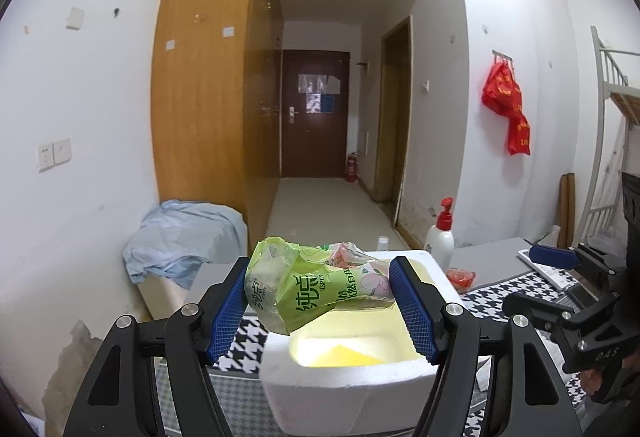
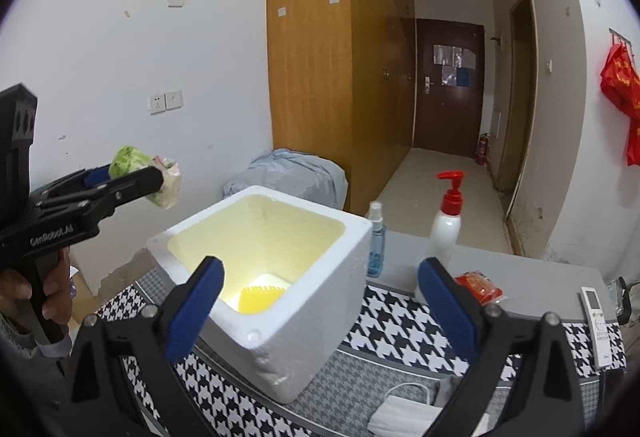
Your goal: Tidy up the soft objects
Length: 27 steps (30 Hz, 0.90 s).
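Fingers (image 1: 236, 301) clamp green packet (image 1: 316, 287) | long axis crosswise, above foam box (image 1: 344, 381)

Left hand-held gripper (image 1: 320, 301) clamps a green packet (image 1: 316, 287) above a foam box (image 1: 344, 377).

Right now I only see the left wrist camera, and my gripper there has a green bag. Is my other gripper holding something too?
Observer: No. The right gripper is open and empty, pointing at the white foam box.
Operator: Is anything soft lying on the table that I can't see?
Observer: Yes. A white face mask lies on the table cloth, on the near side of the box.
Operator: What's that little cap sticking up behind the box?
Observer: It is the top of a blue spray bottle, which stands beside the white pump bottle.
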### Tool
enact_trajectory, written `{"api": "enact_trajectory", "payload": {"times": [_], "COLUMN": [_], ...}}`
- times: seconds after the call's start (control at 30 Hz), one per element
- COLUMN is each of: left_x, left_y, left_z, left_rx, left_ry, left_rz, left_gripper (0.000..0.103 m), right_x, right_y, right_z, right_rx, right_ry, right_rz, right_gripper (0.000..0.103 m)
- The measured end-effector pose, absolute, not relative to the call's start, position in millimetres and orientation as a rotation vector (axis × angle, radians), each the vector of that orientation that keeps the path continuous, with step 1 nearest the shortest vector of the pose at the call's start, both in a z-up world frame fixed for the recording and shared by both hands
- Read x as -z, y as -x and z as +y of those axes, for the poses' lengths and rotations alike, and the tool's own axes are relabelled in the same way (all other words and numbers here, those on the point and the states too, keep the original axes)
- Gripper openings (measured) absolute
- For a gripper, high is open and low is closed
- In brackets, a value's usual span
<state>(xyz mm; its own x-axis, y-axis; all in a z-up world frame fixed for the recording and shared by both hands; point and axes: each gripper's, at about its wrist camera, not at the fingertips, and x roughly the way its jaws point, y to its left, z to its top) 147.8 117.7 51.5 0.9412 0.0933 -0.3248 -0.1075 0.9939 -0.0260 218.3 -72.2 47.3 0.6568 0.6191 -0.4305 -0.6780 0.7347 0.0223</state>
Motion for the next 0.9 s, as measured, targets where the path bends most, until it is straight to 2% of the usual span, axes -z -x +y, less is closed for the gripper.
{"api": "enact_trajectory", "payload": {"times": [0.67, 0.83, 0.9], "left_x": [-42.8, -36.5, -35.7], "left_y": [-187.1, -198.4, -200.0], "left_z": [95.4, 92.6, 91.3], "left_rx": [-0.038, -0.034, -0.034], "left_ry": [0.023, 0.024, 0.026], "left_rz": [0.397, 0.434, 0.439], "left_gripper": [0.070, 0.072, 0.075], "right_x": [-42.7, -41.1, -39.3], "right_y": [-215.6, -218.1, -219.5], "right_z": [-111.2, -121.7, -125.2], "right_rx": [-0.648, -0.624, -0.619], "right_ry": [0.134, 0.120, 0.113], "right_rz": [0.419, 0.424, 0.430], "right_gripper": [0.100, 0.100, 0.100]}}
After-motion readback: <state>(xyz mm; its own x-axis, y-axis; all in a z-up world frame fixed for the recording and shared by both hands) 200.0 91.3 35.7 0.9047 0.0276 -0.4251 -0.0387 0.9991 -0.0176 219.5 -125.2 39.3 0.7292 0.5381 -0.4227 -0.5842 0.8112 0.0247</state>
